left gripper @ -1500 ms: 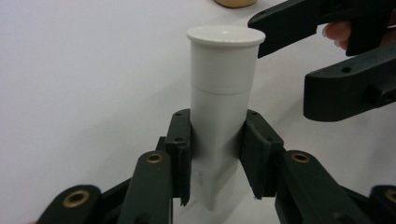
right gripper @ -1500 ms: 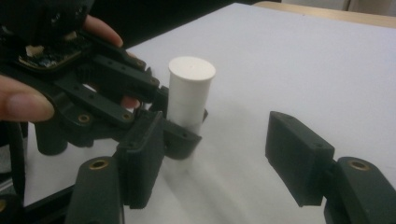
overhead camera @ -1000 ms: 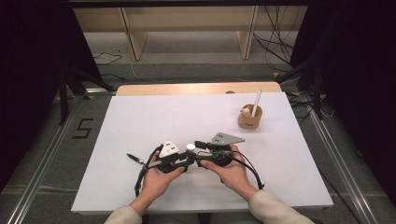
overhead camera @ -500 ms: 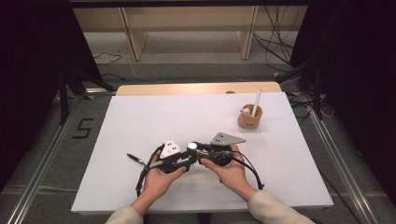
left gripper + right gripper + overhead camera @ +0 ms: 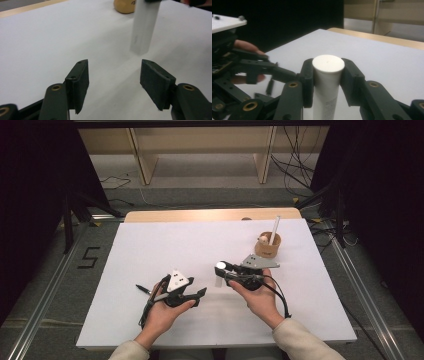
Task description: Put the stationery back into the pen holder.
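A white tube with a flat round cap point(image 5: 328, 63) stands upright between my right gripper's point(image 5: 327, 75) jaws, which have just closed and are shut on it just below the cap. From above, the right gripper point(image 5: 220, 271) holds the tube point(image 5: 218, 280) a little over the white table point(image 5: 165, 245). My left gripper point(image 5: 199, 293) lies lower left of it, apart from the tube. Its jaws have just been opening and now stand open point(image 5: 113, 72) with nothing between them. The tube point(image 5: 144, 27) hangs blurred beyond them.
A round wooden cup point(image 5: 268, 247) with a white stick point(image 5: 274, 230) in it stands on the table at the back right, just behind the right hand; its base point(image 5: 124, 6) also shows in the left gripper view. A wooden strip point(image 5: 210, 215) edges the table's far side.
The two grippers, close together before, have come apart. The right one moved right and up with the tube. The left jaws opened and let go of it.
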`<state>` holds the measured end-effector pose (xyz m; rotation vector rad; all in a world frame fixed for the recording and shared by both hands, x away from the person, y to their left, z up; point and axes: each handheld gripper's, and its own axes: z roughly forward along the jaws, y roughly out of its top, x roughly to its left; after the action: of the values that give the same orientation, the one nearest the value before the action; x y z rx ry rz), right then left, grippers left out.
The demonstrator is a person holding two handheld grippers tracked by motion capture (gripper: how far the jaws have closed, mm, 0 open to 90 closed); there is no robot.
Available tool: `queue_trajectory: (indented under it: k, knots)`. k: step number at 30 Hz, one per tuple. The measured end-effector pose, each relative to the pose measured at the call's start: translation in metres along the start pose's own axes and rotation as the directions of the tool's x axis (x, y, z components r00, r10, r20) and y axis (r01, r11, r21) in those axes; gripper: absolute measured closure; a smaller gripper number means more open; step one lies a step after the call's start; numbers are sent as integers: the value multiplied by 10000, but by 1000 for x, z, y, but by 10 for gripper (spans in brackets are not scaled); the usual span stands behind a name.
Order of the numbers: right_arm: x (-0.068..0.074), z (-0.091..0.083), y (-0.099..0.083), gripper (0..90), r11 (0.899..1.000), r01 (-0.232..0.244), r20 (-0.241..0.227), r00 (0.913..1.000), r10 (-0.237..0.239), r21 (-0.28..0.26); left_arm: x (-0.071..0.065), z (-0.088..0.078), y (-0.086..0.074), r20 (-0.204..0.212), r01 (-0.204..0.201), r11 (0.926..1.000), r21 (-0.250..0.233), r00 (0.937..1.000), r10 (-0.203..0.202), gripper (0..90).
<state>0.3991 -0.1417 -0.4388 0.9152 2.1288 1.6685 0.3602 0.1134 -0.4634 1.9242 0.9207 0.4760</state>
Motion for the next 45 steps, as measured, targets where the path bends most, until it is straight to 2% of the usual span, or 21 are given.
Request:
queue_trajectory:
  k: [5,8,11,16,20,26,30,40,45]
  knots:
    - [-19,-15,3,658,9999,-55,621,9980,65,-156,12,-10,-4,-499,101,9999,35,9987,-99,404]
    - [-28,-23,4,657,9998,-49,1001,9950,67,-185,19,-16,-5,-901,214,9996,192,9957,-196,393]
    - [-37,-31,4,658,9996,-129,1297,9914,161,-257,25,-21,-9,-1021,485,9987,165,9937,-465,374]
    - [-53,-47,5,658,9991,-183,1838,9826,251,-390,34,-28,-12,-1295,638,9979,70,9896,-624,360]
    - [-64,-58,5,658,9982,-323,2257,9733,428,-502,39,-32,-15,-1465,788,9969,23,9862,-777,354]
    - [-78,-68,4,658,9977,-424,2818,9579,556,-530,43,-35,-17,-1577,800,9967,107,9845,-774,350]
    - [-87,-74,4,658,9972,-513,3254,9433,660,-535,43,-34,-19,-1553,887,9958,221,9843,-842,348]
    - [-105,-82,10,658,9965,-515,4036,9119,739,-661,44,-32,-19,-1556,950,9952,252,9837,-900,342]
    - [-113,-81,14,658,9964,-482,4273,9011,736,-699,45,-32,-19,-1560,941,9953,243,9837,-892,342]
